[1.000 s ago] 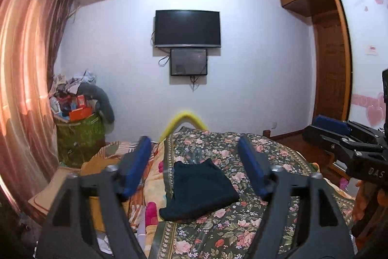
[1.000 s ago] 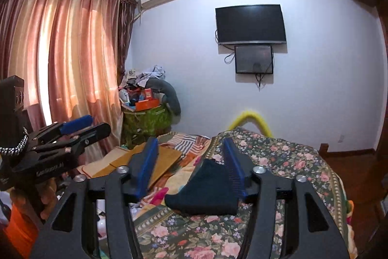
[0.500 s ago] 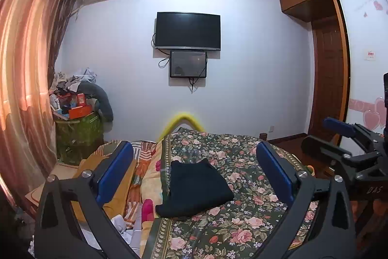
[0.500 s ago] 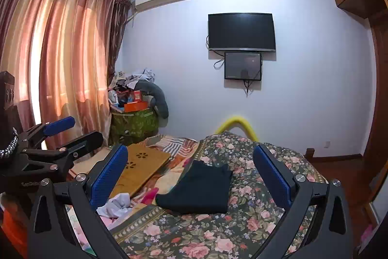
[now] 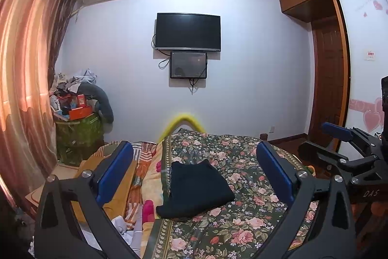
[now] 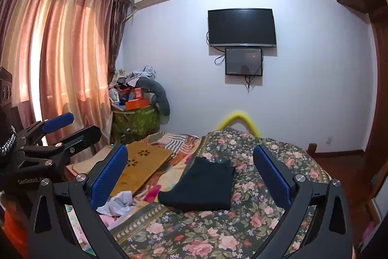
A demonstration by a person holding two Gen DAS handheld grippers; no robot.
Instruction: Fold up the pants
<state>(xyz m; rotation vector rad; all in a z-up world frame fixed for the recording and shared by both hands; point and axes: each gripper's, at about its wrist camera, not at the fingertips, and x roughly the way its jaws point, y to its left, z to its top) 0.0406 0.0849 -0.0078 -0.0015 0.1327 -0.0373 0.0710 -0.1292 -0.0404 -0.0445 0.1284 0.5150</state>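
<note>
The dark pants lie folded into a compact bundle on the floral bedspread; they also show in the right wrist view. My left gripper is open and empty, held above and short of the pants. My right gripper is open and empty, also held back from the pants. The right gripper shows at the right edge of the left wrist view. The left gripper shows at the left of the right wrist view.
A wooden lap board and loose white cloth lie on the bed's left side. A cluttered green bin stands by the curtain. A TV hangs on the far wall. A wooden wardrobe stands right.
Both grippers opened wide from a narrower gap and pulled back slightly from the pants. The folded pants stayed in place on the bed.
</note>
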